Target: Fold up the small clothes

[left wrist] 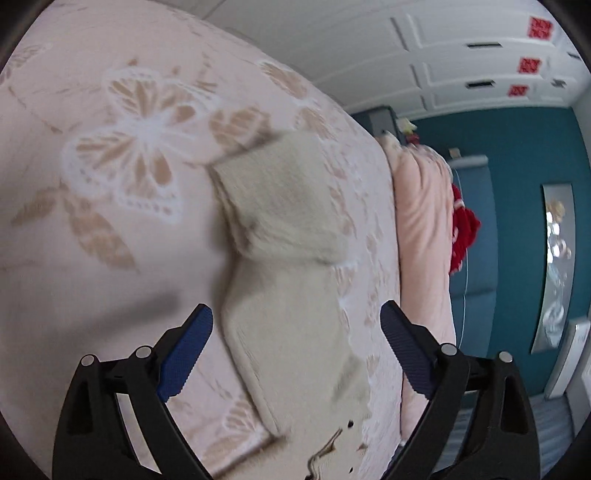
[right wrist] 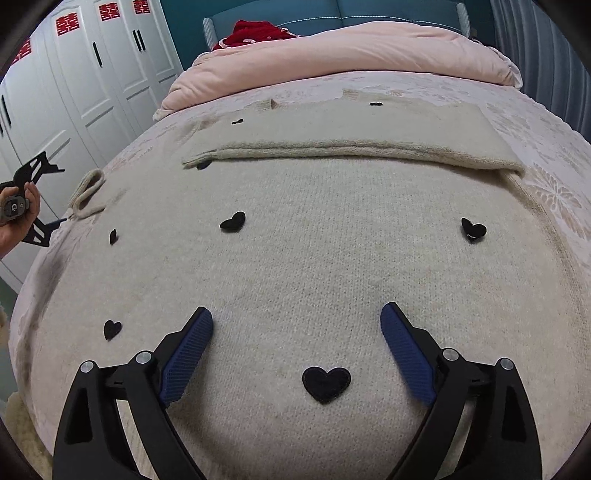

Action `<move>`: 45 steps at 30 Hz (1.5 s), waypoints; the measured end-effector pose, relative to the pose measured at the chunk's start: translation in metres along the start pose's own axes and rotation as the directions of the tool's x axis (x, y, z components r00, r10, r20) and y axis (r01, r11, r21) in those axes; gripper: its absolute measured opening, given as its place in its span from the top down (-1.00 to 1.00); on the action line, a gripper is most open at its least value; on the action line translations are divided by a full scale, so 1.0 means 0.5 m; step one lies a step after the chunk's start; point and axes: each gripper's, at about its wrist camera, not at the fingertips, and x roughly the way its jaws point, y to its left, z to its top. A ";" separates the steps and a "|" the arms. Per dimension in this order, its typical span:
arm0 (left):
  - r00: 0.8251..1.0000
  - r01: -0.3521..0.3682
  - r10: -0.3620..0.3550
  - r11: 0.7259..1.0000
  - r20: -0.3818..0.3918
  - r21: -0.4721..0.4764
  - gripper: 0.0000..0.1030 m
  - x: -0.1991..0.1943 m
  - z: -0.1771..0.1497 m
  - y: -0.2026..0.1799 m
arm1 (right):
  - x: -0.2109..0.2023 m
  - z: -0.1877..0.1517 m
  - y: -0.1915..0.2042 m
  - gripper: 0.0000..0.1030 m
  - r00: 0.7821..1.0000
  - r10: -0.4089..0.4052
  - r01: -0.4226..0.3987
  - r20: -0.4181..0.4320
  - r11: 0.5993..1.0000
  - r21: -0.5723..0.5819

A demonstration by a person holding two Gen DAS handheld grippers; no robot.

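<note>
A cream knit sweater (right wrist: 332, 258) with black heart patches lies flat on the bed. Its right sleeve (right wrist: 351, 147) is folded across the chest. My right gripper (right wrist: 297, 321) is open and empty just above the sweater's body, near a black heart (right wrist: 326, 383). In the left wrist view the sweater's left sleeve (left wrist: 284, 295) lies with its cuff end (left wrist: 273, 188) folded back on itself. My left gripper (left wrist: 297, 321) is open and empty over that sleeve. It also shows in the right wrist view (right wrist: 27, 203), held in a hand at the far left beside the cuff (right wrist: 88, 188).
The bed has a pink sheet (left wrist: 110, 147) with a butterfly print. A folded pink quilt (right wrist: 332, 48) and a red garment (right wrist: 255, 31) lie at the head. White wardrobe doors (right wrist: 92, 74) stand to the left. A teal wall (left wrist: 517, 166) is behind.
</note>
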 end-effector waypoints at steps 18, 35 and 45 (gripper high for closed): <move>0.941 0.291 -0.334 0.707 -0.059 0.644 0.89 -0.125 -0.145 -0.449 | 0.006 -0.004 0.002 -0.90 1.000 0.018 -0.018 0.004 1.000 -0.009; 0.891 0.247 0.044 0.788 -0.452 0.564 -0.31 0.027 -0.604 -0.149 | -0.087 0.172 -0.138 -0.76 0.995 0.007 -0.026 0.101 0.981 0.195; 0.973 0.051 0.008 0.968 -0.232 0.247 -0.47 0.046 -0.384 -0.034 | 0.159 0.335 -0.209 0.19 0.991 -0.045 0.089 -0.127 0.927 0.363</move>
